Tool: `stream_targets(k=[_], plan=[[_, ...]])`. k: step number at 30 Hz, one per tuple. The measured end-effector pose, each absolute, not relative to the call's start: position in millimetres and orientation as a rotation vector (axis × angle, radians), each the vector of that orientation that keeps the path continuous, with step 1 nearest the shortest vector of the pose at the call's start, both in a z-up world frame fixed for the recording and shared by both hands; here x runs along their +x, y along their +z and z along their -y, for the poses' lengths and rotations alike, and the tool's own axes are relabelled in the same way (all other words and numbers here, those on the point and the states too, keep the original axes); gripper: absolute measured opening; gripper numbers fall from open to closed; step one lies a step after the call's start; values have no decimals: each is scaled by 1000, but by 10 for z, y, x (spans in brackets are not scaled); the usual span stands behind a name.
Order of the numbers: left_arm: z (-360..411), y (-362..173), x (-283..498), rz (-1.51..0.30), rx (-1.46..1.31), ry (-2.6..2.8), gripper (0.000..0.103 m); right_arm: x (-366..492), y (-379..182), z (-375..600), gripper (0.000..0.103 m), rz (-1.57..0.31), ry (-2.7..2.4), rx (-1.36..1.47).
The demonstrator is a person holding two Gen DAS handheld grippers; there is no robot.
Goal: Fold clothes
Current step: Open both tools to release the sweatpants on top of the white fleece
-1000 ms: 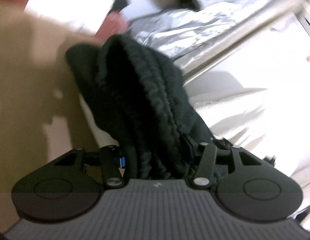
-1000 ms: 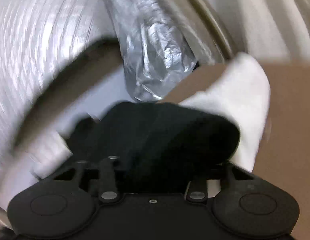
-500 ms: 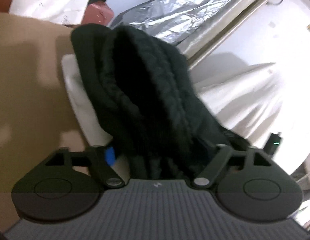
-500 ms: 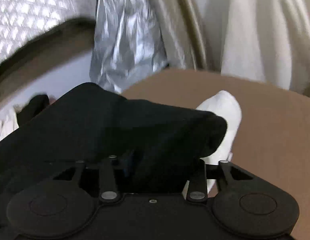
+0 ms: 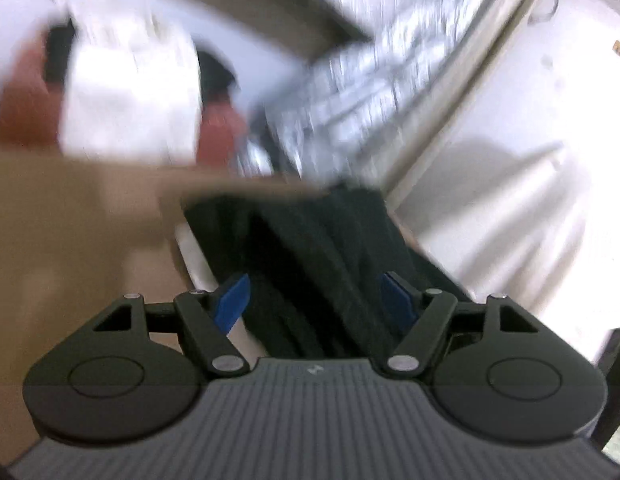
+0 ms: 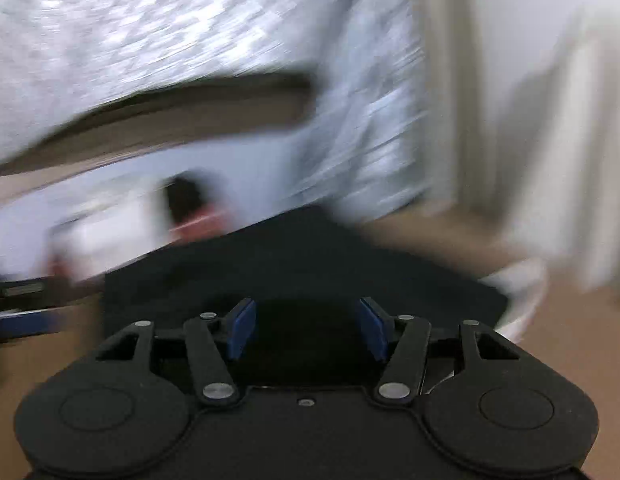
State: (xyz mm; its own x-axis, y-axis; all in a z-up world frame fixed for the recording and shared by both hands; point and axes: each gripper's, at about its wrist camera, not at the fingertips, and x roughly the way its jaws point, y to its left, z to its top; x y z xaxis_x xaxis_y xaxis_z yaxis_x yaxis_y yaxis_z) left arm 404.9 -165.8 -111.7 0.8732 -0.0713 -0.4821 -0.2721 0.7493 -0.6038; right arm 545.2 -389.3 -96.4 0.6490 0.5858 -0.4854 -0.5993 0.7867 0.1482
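A black garment (image 5: 325,256) lies folded on the brown table (image 5: 70,232), on top of a white garment (image 5: 194,260) whose edge shows at its left. My left gripper (image 5: 315,300) is open, its blue pads either side of the black cloth. In the right wrist view the same black garment (image 6: 302,272) lies flat in front of my right gripper (image 6: 306,326), which is open with its blue pads apart over the cloth. The white garment (image 6: 525,292) peeks out at the right. Both views are blurred by motion.
Silver foil sheeting (image 5: 369,92) and a pale curtain (image 6: 549,120) hang behind the table. A white cloth over reddish objects (image 5: 122,92) sits beyond the table's far edge. The other gripper's body (image 6: 18,304) shows at the left edge.
Both grippers have opened and let go of the black garment. It has dropped from a raised bunch to lie flat on the white garment. Both cameras are swinging.
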Motion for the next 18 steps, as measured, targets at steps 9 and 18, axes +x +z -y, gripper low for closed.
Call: stream_targets(k=[9,18], plan=[[1717,-1366,4183,-686,-678,208,91,4732,-1300,3743,71,-459,498,-70],[1878,-1074,4105,-672,-602,280,90,4085,-1169,4019,76,-518,358,-27]])
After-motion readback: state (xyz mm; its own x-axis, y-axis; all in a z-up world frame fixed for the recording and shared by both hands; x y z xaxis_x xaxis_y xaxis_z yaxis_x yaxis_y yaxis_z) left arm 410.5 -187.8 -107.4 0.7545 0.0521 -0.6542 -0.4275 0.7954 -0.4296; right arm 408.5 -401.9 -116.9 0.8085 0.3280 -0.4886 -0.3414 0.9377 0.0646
